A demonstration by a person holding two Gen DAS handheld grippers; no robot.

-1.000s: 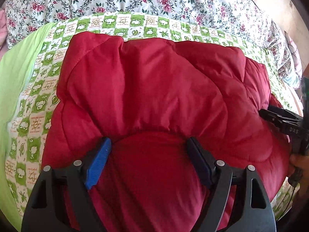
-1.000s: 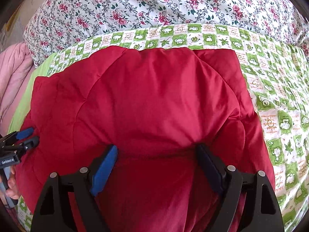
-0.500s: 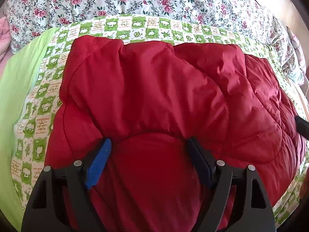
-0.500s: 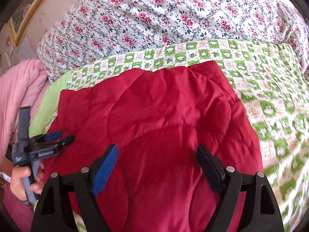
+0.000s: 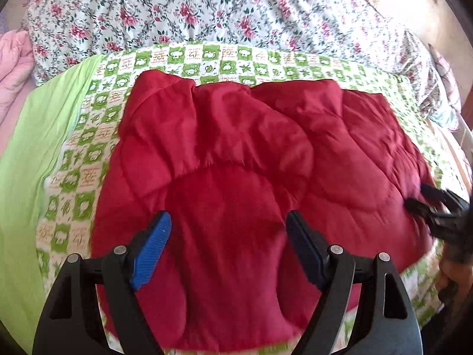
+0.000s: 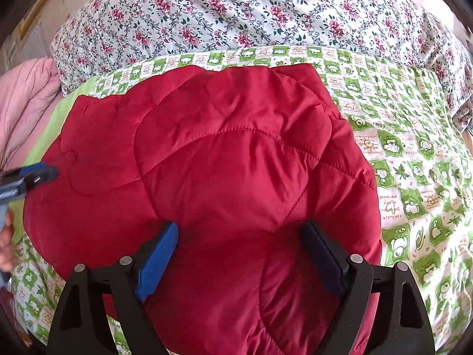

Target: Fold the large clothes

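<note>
Lying mid-frame on the green checked sheet (image 5: 97,136) of the bed, the red quilted jacket (image 5: 236,159) looks already folded into a puffy bundle. Left gripper (image 5: 226,250) at lower left and right gripper (image 6: 241,261) at lower right both hover with jaws wide, holding nothing; probably only a final tidy remains.

Bright, even daylight filled both views, and shadows were soft. The red quilted padded jacket (image 5: 260,177) showed only mild shading in its folds. Fisheye distortion bowed the floral-print bedding (image 6: 266,11) and darkened the corners into a black ring. In the left wrist view motion blur smeared the right hand-held gripper (image 5: 425,201) at the edge; the right wrist view was sharper, though the left hand-held gripper (image 6: 35,176) looked soft.
</note>
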